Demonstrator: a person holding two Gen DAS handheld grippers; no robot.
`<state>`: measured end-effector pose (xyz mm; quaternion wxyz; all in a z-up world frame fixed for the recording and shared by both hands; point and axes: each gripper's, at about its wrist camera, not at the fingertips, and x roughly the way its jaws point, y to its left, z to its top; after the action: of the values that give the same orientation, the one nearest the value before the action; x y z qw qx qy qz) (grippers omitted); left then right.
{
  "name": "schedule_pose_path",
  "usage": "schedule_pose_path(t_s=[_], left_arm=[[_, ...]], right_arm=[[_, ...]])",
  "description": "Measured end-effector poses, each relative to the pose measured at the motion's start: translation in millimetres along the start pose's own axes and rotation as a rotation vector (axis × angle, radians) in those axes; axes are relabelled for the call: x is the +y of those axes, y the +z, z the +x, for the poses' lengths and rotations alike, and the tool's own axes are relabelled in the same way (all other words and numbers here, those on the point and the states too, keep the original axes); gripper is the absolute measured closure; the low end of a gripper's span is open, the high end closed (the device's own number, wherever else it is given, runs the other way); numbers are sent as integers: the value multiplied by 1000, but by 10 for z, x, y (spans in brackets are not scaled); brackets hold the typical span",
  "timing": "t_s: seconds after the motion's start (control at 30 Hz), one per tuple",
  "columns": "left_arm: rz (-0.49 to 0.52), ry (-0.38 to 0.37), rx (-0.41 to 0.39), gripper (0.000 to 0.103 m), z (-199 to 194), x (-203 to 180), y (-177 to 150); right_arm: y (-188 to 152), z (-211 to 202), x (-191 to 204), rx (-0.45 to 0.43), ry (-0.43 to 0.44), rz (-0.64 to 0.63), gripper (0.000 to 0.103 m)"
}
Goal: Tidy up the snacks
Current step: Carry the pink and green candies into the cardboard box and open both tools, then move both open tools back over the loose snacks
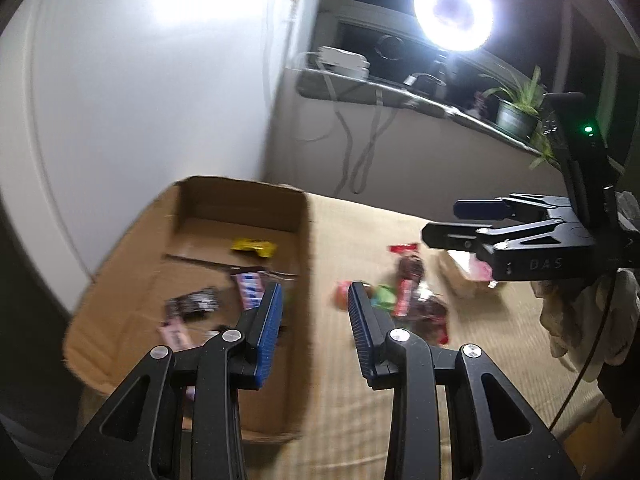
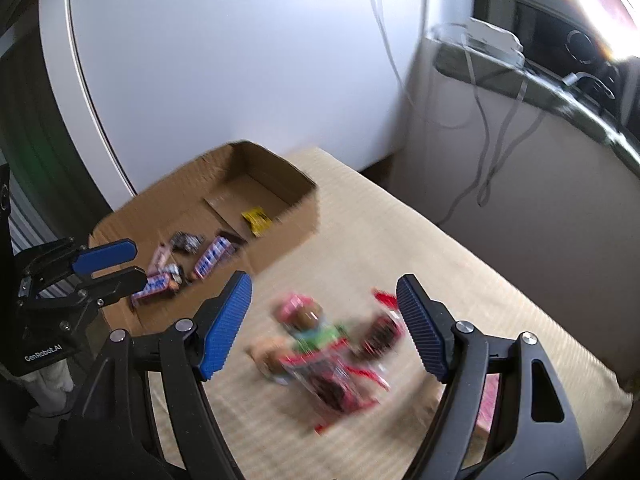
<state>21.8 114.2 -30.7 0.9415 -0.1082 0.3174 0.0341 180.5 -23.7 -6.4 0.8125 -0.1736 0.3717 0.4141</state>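
Note:
An open cardboard box (image 1: 304,240) (image 2: 280,248) lies on the beige surface. It holds a yellow packet (image 1: 254,246) (image 2: 256,220), several pink-and-blue bars (image 2: 212,256) (image 1: 250,290) and a dark wrapper (image 1: 194,302). A blurred pile of red, green and brown snack packs (image 2: 328,356) (image 1: 404,300) lies outside, to the right of the box. My left gripper (image 1: 314,304) is open and empty above the box's right wall. My right gripper (image 2: 324,316) is open and empty above the pile. Each gripper shows in the other's view: the left gripper (image 2: 108,268), the right gripper (image 1: 456,220).
The beige ribbed surface (image 2: 460,264) ends at a white wall (image 1: 140,100) behind the box. A shelf (image 1: 400,92) with cables, a ring lamp (image 1: 452,12) and a potted plant (image 1: 516,108) stands at the back. A pink pack (image 2: 490,408) lies at the right.

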Motion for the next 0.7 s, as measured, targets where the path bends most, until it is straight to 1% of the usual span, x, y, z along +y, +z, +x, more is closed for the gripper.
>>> schedule_pose_path(t_s=[0.17,0.27,0.4,0.57,0.6,0.67,0.7], left_arm=[[55,-61,30,71,120,-344,-66],[83,-91,55,71,201,-505,-115],[101,-117,96,71,331,-608,-184],[101,-118,144,71,533,-640,-244],[99,-115,151,71,568,-636,-255],[106,-101,159,71,634,-630,-270],[108,-93,162,71,659,-627,-274]], right_arm=[[-234,-23,-231,34,-6,37,25],[-366,-11,-355,55,10,66,25],[-487,29,-443,80,52,86,25],[-561,88,-386,106,96,57,26],[-570,109,-374,113,105,51,27],[-578,163,-347,127,121,45,35],[-586,199,-335,138,130,40,35]])
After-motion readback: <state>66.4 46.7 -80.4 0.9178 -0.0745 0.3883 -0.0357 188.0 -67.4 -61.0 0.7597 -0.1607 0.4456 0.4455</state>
